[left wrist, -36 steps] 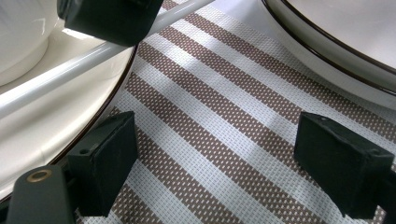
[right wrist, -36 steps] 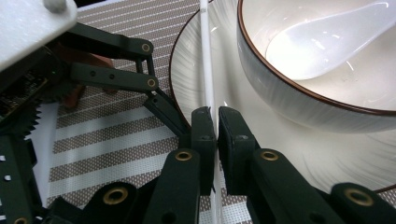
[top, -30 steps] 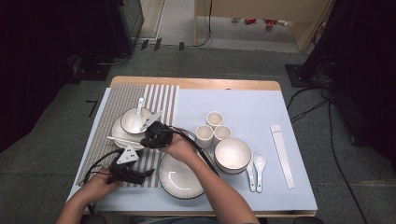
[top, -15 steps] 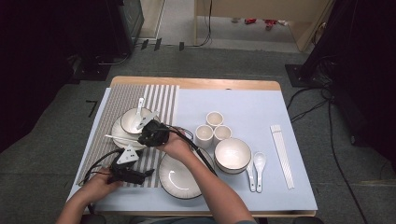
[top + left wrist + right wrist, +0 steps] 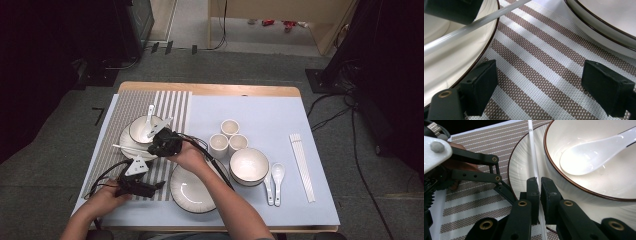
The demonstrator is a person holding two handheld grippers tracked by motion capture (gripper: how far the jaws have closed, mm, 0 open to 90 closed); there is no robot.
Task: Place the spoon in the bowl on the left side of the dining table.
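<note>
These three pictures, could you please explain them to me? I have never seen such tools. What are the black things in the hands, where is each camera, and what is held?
A person sits at a table and holds a hand tool with two black jaws in each hand. One camera looks down from above; one more rides on each tool and looks along its jaws.

On the table lie a striped mat, a pale blue mat, two plates, two bowls, three small cups, spoons and a set of white chopsticks.

The right gripper is shut on a white chopstick that lies across the plate beside the bowl with the spoon.

The left gripper is open over the striped mat and holds nothing.
</note>
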